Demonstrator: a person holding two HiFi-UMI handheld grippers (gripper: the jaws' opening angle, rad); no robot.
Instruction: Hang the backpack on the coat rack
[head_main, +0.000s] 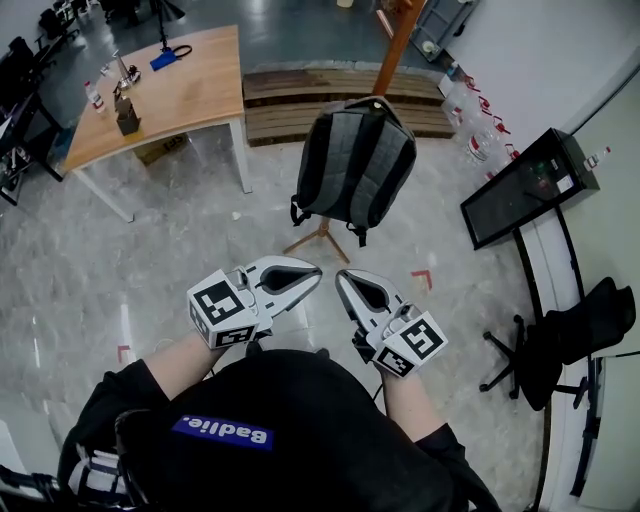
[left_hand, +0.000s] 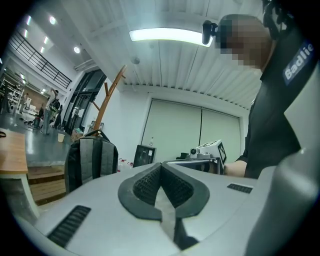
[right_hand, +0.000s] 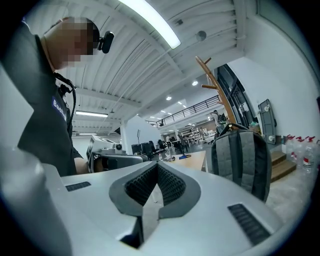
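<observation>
**Backpack on the rack, both grippers shut and empty**

A pale polished floor (head_main: 180, 250) fills most of the head view. At the upper left a long wooden table (head_main: 190, 85) stands on white legs, and beside it low wooden steps (head_main: 285, 105) run along the far wall. At the right edge are a dark flat panel on a stand (head_main: 525, 185) and, below it, an office chair (head_main: 565, 340) with dark clothing draped over it.

The wooden coat rack (head_main: 398, 45) rises in front of the steps, and its spread feet show on the floor lower down. The grey and black backpack (head_main: 355, 160) hangs against the rack's pole, clear of the floor, with its straps dangling below. Which peg carries it cannot be made out. Both gripper views also show the bag upright next to the pole.

The person, in a black shirt (head_main: 290, 430), holds both grippers close to the body, well apart from the backpack. The left gripper (head_main: 316, 272) and the right gripper (head_main: 340, 276) point towards each other, tips nearly meeting. In each gripper view the ribbed pads are pressed together with nothing between them.

Small items stand on the table's far end, too small to identify, and clear bottles (head_main: 478, 115) are grouped near the wall.
</observation>
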